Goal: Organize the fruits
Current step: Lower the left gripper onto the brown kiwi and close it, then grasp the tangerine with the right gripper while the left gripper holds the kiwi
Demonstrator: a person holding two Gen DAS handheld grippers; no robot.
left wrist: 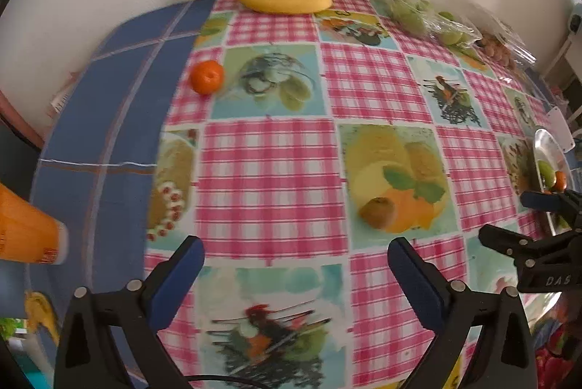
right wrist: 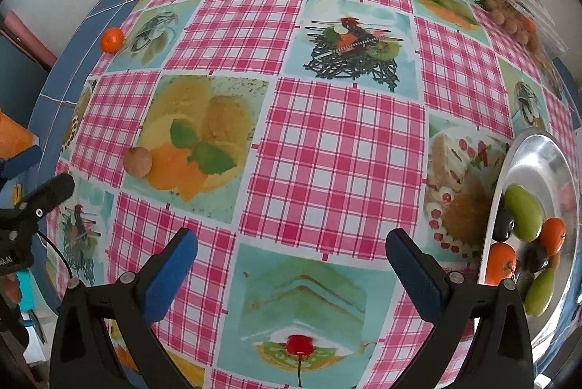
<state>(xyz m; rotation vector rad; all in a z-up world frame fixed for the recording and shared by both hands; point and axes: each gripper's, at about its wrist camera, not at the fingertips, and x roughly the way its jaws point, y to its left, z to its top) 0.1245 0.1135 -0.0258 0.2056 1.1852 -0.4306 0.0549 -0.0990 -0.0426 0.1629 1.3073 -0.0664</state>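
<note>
Ahead of the left tool [left wrist: 296, 265], whose jaws gape wide with nothing between them, a brown kiwi [left wrist: 378, 212] lies on the surface [left wrist: 269, 170] at about one o'clock, just beyond the right fingertip. An orange mandarin [left wrist: 206, 76] sits well apart at eleven o'clock. Likewise spread and empty, the right tool [right wrist: 291, 261] has the metal tray [right wrist: 538, 156] of fruit at three o'clock.
</note>
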